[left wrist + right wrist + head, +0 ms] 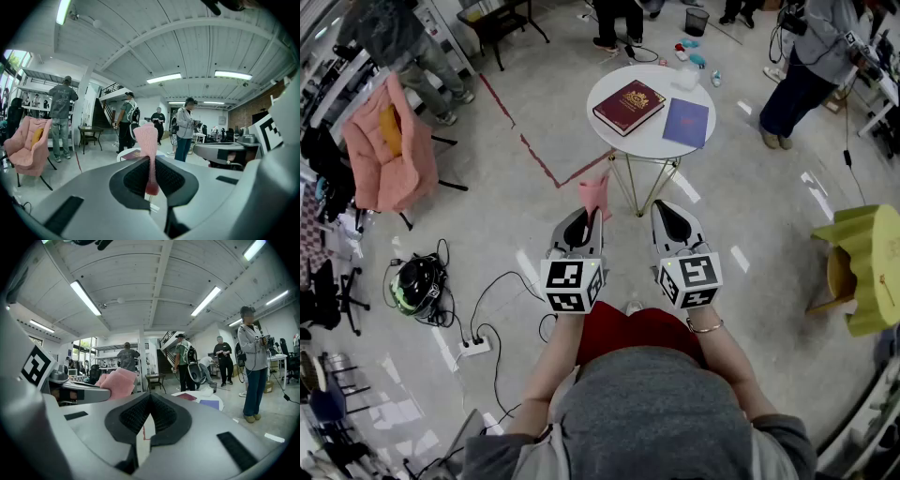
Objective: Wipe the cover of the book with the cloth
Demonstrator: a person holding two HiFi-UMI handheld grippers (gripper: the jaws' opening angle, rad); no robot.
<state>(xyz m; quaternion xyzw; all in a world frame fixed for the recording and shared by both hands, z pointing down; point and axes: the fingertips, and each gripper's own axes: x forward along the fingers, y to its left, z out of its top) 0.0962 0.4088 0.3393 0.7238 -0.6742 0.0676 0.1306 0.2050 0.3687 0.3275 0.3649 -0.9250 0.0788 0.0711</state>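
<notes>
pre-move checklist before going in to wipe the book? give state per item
1. Pink cloth clamped in left gripper: ok.
2. Right gripper free, jaws together on nothing: ok.
3. Red book flat on round table, nothing lying on its cover: ok.
4. Purple booklet apart from the red book: ok.
5. Cloth within reach of the cover: not ok, both grippers are short of the table.
6. Dirt on the cover: cannot tell.

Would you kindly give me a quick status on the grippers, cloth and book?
Left gripper shut on pink cloth; right gripper shut, empty. Red book on round table ahead, untouched. No obstruction seen.
</notes>
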